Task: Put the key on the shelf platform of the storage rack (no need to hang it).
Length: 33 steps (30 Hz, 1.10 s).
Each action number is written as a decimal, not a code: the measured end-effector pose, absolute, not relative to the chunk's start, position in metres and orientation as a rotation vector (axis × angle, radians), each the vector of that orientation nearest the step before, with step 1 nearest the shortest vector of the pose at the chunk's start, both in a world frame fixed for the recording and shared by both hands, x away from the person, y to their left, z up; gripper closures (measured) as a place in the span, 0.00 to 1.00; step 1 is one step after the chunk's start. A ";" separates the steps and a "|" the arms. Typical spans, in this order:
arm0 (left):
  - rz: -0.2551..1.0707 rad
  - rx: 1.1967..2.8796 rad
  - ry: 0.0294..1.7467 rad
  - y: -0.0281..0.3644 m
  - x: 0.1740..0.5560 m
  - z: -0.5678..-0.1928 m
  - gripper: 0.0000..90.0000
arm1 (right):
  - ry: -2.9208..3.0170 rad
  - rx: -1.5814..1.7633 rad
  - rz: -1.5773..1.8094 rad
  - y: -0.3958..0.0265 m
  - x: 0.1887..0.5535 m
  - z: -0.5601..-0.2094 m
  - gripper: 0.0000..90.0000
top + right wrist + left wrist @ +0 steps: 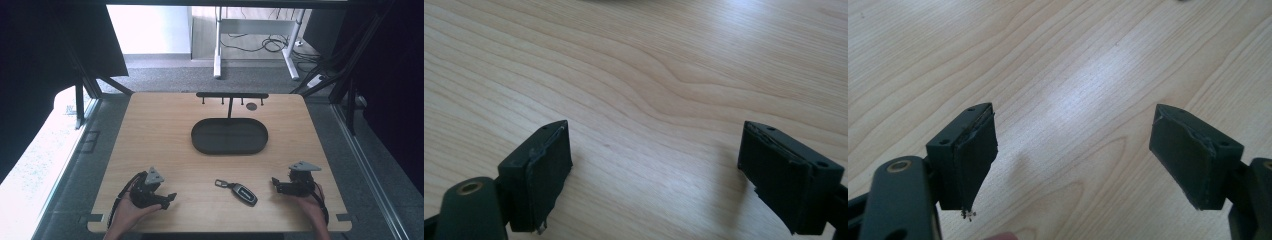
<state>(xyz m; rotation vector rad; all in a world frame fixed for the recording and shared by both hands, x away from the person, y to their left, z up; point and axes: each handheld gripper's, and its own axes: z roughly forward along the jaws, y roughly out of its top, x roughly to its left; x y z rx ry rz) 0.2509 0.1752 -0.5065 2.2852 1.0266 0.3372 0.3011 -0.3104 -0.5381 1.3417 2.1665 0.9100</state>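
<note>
A black car key fob [241, 192] with a metal ring lies on the wooden table [165, 130] near its front edge, between the two hands. My left gripper [170, 199] rests low at the front left, pointing right toward the fob, and stands open [1073, 165] over bare wood. At the front right my right gripper [274, 183] points left toward the fob; it is open as well [654, 175], with nothing between its jaws. Both sit a short way from the fob.
A black oval tray [229, 136] sits at the table's middle. Behind it stands a black T-shaped rack [232, 96] with small hooks. A small dark disc [251, 106] lies near the rack. Beyond the table are floor, desk legs and cables.
</note>
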 end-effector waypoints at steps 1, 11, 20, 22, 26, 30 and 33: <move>0.335 2.291 1.026 0.175 0.251 -0.508 0.22 | 2.156 1.344 0.931 -0.313 0.300 -0.537 0.19; 0.345 2.286 1.012 0.174 0.247 -0.503 0.22 | 2.069 1.284 1.048 -0.318 0.287 -0.528 0.25; 0.348 2.269 1.037 0.182 0.249 -0.502 0.22 | 2.010 1.327 1.093 -0.332 0.283 -0.512 0.29; 0.346 2.270 1.035 0.182 0.248 -0.501 0.22 | 2.047 1.334 1.069 -0.332 0.284 -0.513 0.29; 0.326 2.259 1.024 0.180 0.248 -0.498 0.22 | 2.130 1.293 1.055 -0.319 0.286 -0.509 0.31; 0.328 2.245 1.010 0.181 0.246 -0.493 0.22 | 2.229 1.224 0.997 -0.300 0.290 -0.498 0.32; 0.331 2.238 1.014 0.184 0.246 -0.492 0.22 | 2.275 1.208 0.994 -0.292 0.294 -0.485 0.33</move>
